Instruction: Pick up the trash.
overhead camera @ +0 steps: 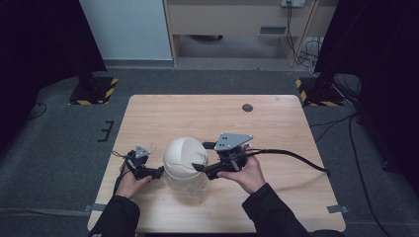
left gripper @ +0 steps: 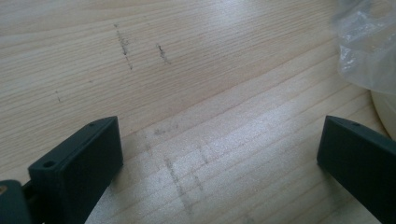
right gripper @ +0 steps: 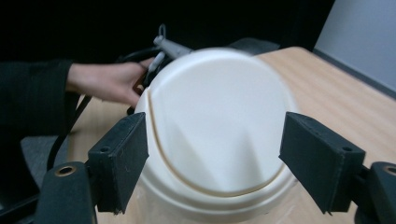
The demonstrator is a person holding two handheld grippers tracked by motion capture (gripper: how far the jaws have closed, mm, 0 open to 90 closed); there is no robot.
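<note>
The white domed bin point(overhead camera: 184, 157) stands near the table's point(overhead camera: 276, 123) front edge; the right gripper point(right gripper: 212, 161) straddles its lid, jaws wide, gripping nothing; the left gripper point(left gripper: 219, 154) waits beside, open and empty; next, close squarely on the lid.

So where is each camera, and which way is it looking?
High view: above the person's side, looking forward and down on the table; forearms, hands, left gripper and right gripper beside the white bin.
Left gripper view: on the left gripper, looking down at the wood; open jaws, bin's edge at right.
Right gripper view: on the right gripper, facing the bin's lid; jaws either side, other hand behind.
All three share the bin.
</note>
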